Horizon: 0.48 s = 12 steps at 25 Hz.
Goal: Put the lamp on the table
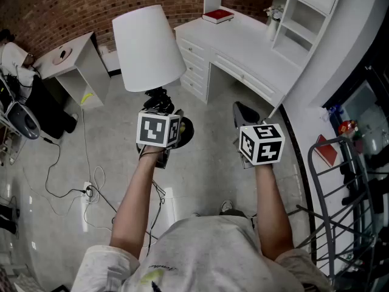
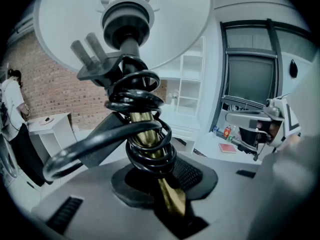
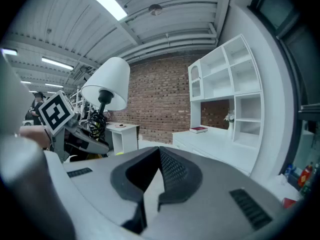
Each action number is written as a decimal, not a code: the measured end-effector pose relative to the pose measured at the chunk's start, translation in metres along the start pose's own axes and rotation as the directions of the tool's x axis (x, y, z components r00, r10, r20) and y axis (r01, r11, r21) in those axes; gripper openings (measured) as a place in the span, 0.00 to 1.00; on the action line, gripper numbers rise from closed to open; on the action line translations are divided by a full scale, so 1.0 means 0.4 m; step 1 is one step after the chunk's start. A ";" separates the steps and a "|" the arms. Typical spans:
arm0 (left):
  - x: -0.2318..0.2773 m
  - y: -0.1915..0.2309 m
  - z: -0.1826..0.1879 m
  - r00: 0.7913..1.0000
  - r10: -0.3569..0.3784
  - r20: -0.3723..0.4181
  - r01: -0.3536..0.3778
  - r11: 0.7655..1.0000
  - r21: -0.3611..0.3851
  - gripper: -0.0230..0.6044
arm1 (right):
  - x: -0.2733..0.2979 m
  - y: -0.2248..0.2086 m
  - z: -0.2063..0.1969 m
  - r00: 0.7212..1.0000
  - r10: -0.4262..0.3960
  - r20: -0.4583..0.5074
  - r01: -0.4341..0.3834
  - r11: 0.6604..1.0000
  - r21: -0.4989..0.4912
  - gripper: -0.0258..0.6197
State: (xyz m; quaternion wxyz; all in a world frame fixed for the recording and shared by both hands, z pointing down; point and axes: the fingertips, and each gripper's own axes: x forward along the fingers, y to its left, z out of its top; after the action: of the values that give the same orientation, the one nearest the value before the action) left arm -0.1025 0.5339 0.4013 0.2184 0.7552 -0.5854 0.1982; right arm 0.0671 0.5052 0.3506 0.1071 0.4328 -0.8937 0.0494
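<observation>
The lamp has a white shade (image 1: 148, 47), a brass stem (image 2: 150, 129) wound with its black cord, and a plug (image 2: 97, 66) sticking out under the socket. It is lifted off the floor, and its dark round base (image 1: 185, 129) shows beside my left gripper (image 1: 161, 111). In the left gripper view that gripper (image 2: 167, 184) is shut on the stem just below the cord coil. My right gripper (image 1: 243, 111) hangs to the lamp's right, shut and empty, jaws meeting at their tips (image 3: 159, 151). The white desk (image 1: 243, 35) stands ahead to the right.
On the desk lie a red book (image 1: 217, 16) and a small vase of flowers (image 1: 273, 17), with white shelves (image 1: 310, 5) behind. A small white side table (image 1: 67, 56) stands at the left. Cables and a power strip (image 1: 88, 190) trail on the floor. A black metal rack (image 1: 346, 181) is at the right.
</observation>
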 end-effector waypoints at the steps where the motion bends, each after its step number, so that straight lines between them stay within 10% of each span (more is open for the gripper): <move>1: -0.002 0.003 0.001 1.000 0.010 -0.003 -0.010 1.000 0.006 0.21 | 0.002 -0.004 -0.001 1.000 -0.004 0.001 0.004 1.000 0.004 0.04; 12: 0.037 0.012 0.018 1.000 0.017 -0.006 -0.017 1.000 0.009 0.21 | 0.045 -0.049 -0.023 0.999 -0.015 -0.034 0.016 1.000 0.023 0.05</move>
State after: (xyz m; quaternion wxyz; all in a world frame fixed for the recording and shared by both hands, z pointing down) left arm -0.1034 0.5170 0.4039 0.2153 0.7506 -0.5901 0.2051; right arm 0.0729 0.4809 0.3639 0.1177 0.4400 -0.8878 0.0663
